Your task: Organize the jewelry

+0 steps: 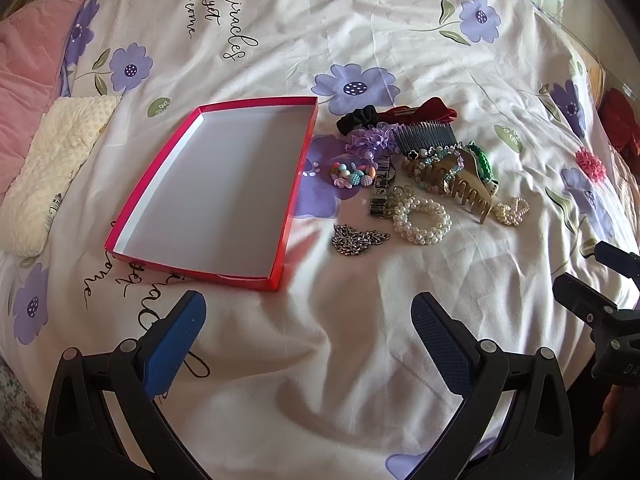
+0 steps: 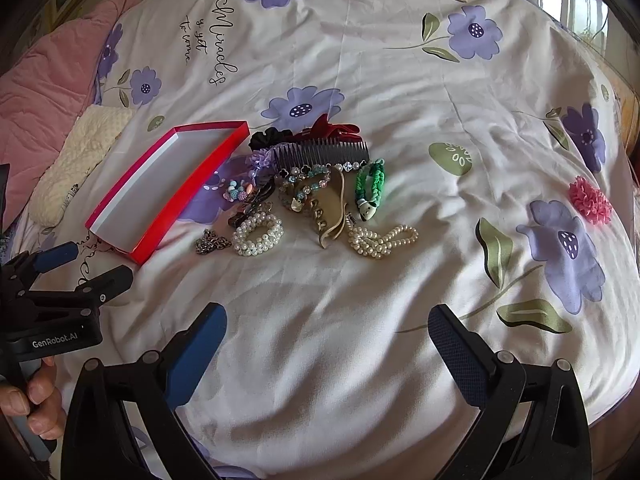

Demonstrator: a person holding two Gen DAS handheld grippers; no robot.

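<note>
Pink quilt (image 1: 36,40): bunched at the far left edge of the bed, with a cream pillow (image 1: 56,168) just in front of it.
Red box (image 1: 208,188): a shallow tray with red walls and a bare white floor, lying flat on the bed, left of your jewelry.
Jewelry pile (image 1: 416,168): heaped just right of the box, close to its long side but not in it.
Pile, left part: a pastel bead cluster (image 1: 354,174) nearest the box, a silver chain (image 1: 358,240) in front of it, a purple frilled scrunchie (image 1: 366,140) and a black scrunchie (image 1: 358,118) behind.
Pile, middle: a dark toothed comb (image 1: 426,138), a pearl bracelet (image 1: 422,220), a beige claw clip (image 1: 464,188) draped with a crystal bracelet.
Pile, right part: a green braided band (image 2: 370,182) and a looped pearl strand (image 2: 380,240).
Pink flower (image 2: 590,200): lying alone, well apart at the right.
Bed cover (image 2: 360,300): white, creased, printed with purple flowers and black script.
Room: a bright window at the upper right.
Your left tongs (image 1: 308,320): spread wide, holding nothing, above the cover near the box's front corner.
Your right tongs (image 2: 326,332): spread wide too, holding nothing, facing the pile.
</note>
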